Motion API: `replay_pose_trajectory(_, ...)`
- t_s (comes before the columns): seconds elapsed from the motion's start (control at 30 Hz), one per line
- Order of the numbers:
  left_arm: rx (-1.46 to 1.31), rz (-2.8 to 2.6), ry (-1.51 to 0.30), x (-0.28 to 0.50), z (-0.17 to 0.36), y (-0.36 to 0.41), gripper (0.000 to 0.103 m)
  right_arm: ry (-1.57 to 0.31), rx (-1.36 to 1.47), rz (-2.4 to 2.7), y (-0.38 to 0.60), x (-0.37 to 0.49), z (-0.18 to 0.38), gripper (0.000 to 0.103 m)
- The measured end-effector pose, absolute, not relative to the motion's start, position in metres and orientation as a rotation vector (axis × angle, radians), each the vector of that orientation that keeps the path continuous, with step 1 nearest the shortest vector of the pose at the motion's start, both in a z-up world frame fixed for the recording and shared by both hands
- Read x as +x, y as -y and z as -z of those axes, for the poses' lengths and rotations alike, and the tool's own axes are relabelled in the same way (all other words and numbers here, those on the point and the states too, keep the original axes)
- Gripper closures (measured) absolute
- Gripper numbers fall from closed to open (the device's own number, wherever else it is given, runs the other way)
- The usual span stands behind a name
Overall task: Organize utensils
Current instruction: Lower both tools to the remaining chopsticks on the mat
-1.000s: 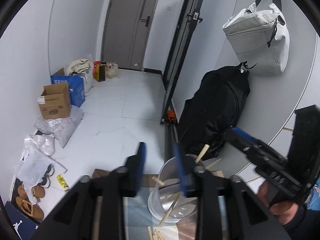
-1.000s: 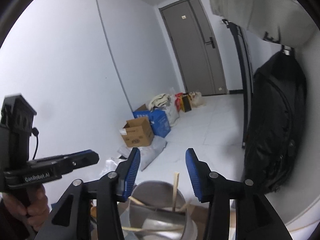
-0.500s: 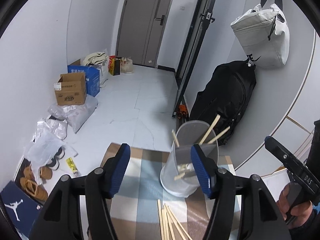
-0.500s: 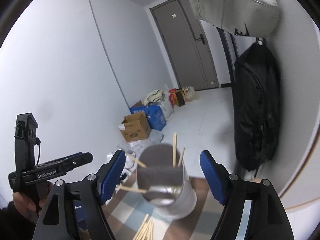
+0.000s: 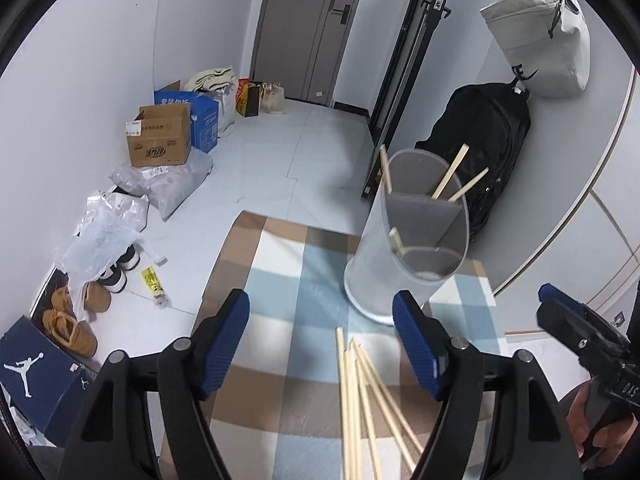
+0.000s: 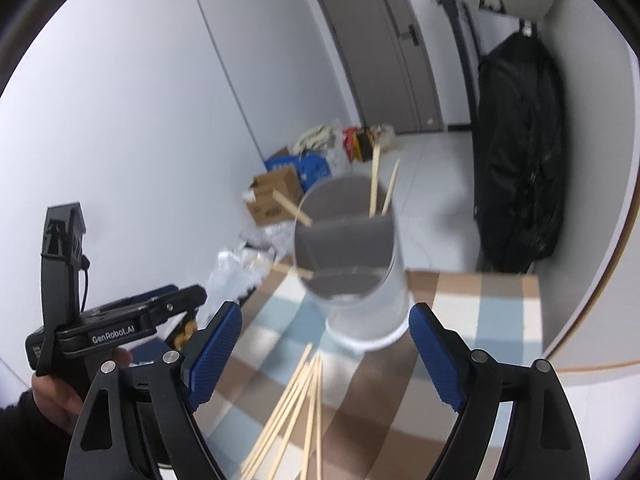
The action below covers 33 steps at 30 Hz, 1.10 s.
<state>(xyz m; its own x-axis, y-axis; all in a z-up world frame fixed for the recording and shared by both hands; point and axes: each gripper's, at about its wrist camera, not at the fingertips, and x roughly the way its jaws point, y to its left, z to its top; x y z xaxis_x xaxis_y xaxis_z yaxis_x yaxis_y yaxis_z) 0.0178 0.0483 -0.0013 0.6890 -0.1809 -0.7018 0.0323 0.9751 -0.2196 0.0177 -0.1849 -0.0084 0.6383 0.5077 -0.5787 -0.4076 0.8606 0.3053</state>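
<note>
A clear plastic holder (image 5: 404, 236) with a grey divider stands on a checked cloth (image 5: 280, 280) and holds several wooden chopsticks (image 5: 450, 178). It also shows in the right wrist view (image 6: 356, 264). Several loose chopsticks (image 5: 360, 400) lie on the cloth in front of it, also seen in the right wrist view (image 6: 296, 400). My left gripper (image 5: 322, 346) is open and empty above the loose chopsticks. My right gripper (image 6: 326, 354) is open and empty, just short of the holder. Each gripper shows at the edge of the other's view.
The cloth covers a small table whose far edge (image 5: 288, 220) drops to a tiled floor. Cardboard boxes (image 5: 160, 140), plastic bags (image 5: 108, 224) and shoes (image 5: 72, 320) line the left wall. A black backpack (image 5: 492, 148) and grey bag (image 5: 540, 40) hang at the right.
Both grippers have opened wide and pulled back and up from the holder. The holder now stands farther off, and the loose chopsticks have come into view.
</note>
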Motion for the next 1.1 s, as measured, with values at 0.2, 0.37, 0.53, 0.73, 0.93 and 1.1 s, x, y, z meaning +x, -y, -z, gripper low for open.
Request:
replay_pose_trajectory(0.2,-0.216,0.095,-0.825,0.007,0.021,-0.064,0.025,-0.861,0.145,-0.56,0.162,0.015,0.05,0.016)
replay_pose_trajectory(0.37,-0.227,0.076,-0.851,0.008,0.03,-0.074,0.025,-1.003,0.126,-0.606,0.139,0.02,0.083,0.043)
replay_pose_trajectory(0.53,-0.24,0.074,-0.847,0.006,0.03,-0.082,0.025,-1.107,0.148,-0.638,0.119,0.026,0.113,0.058)
replay_pose_trajectory(0.73,-0.265,0.084,-0.858,0.007,0.034,-0.091,0.025,-1.174,0.117,-0.659,0.099,0.03,0.13,0.077)
replay_pose_trajectory(0.93,-0.282,0.09,-0.858,0.006,0.034,-0.097,0.025,-1.198,0.08,-0.593,0.098,0.035,0.139,0.085)
replay_pose_trajectory(1.1,-0.293,0.095,-0.857,0.007,0.032,-0.099,0.025,-1.2,0.016,-0.544,0.095,0.042,0.139,0.098)
